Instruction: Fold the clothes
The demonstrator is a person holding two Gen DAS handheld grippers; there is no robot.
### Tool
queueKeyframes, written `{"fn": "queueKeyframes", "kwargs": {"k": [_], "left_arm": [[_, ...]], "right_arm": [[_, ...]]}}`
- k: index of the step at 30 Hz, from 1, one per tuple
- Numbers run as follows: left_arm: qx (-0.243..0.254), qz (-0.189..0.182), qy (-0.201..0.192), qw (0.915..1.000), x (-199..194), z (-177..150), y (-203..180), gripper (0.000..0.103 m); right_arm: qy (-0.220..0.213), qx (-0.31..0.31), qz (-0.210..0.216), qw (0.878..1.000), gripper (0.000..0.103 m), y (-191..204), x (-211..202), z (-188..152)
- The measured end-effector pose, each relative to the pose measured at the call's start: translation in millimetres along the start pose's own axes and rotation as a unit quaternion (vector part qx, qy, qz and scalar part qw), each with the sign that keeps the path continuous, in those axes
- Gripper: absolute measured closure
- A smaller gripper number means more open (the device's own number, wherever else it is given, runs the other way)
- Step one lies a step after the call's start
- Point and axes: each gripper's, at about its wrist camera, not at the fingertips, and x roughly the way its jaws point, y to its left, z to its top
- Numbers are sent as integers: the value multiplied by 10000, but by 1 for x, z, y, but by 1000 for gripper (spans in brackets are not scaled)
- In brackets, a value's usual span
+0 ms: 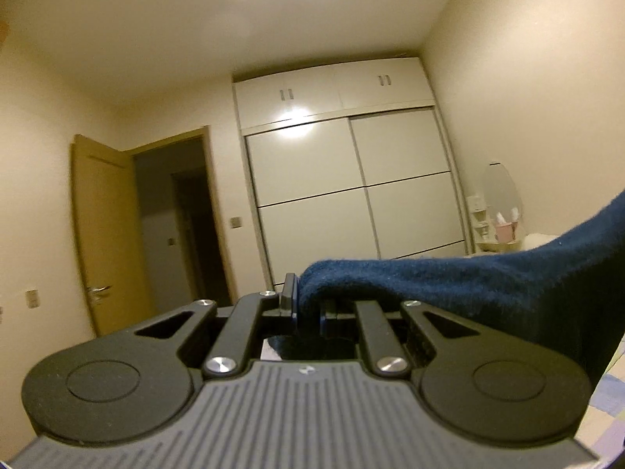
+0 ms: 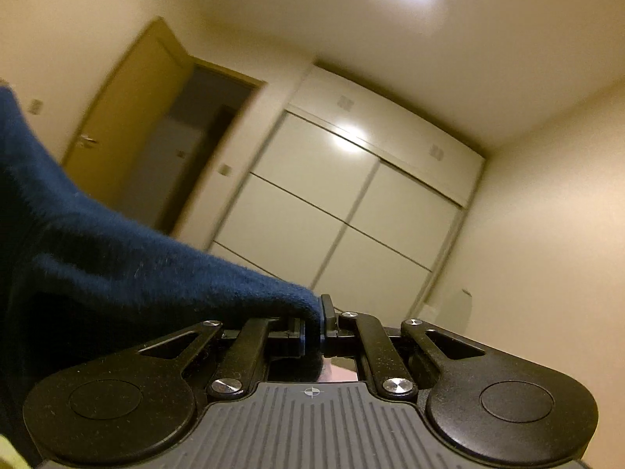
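Note:
A dark blue fleecy garment (image 1: 468,285) hangs between both grippers, held up in the air. In the left wrist view my left gripper (image 1: 308,305) is shut on one corner of it, and the cloth stretches away to the right and down. In the right wrist view my right gripper (image 2: 312,324) is shut on another corner of the blue garment (image 2: 117,258), which runs off to the left and down. Both cameras tilt upward toward the ceiling. The rest of the garment is out of view.
A white sliding-door wardrobe (image 1: 351,195) fills the far wall, with an open wooden door (image 1: 101,234) to its left. A small shelf with a pink cup (image 1: 506,230) stands at right. A patterned bedspread (image 1: 609,402) shows at the lower right edge.

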Motion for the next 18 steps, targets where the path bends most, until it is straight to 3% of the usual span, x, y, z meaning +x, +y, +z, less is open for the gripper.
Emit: {"fn": "queueKeyframes", "kwargs": {"k": [5,7,10,13,16,18], "left_arm": [[107,179,223,9995,-58,13,-13,94],[100,162,299,9994,-59,16,-15,94],[85,97,365,9993,-49,20,-14,94],[-25,-89,542,9985,-19,13,-9,94],[-99,-374,971,9945,49,-12,-7,94],[-199,-613,1375,9884,107,-38,-8,94]], "right_arm": [[-44,4,354,9994,99,-16,-36,2],[-22,-5,452,9990,99,-22,-40,4],[150,-50,468,9988,99,-22,-7,0],[321,-94,483,9983,99,-22,25,-3],[509,-135,504,9973,99,-22,59,-8],[878,-148,584,9943,99,-14,103,-29]]}}
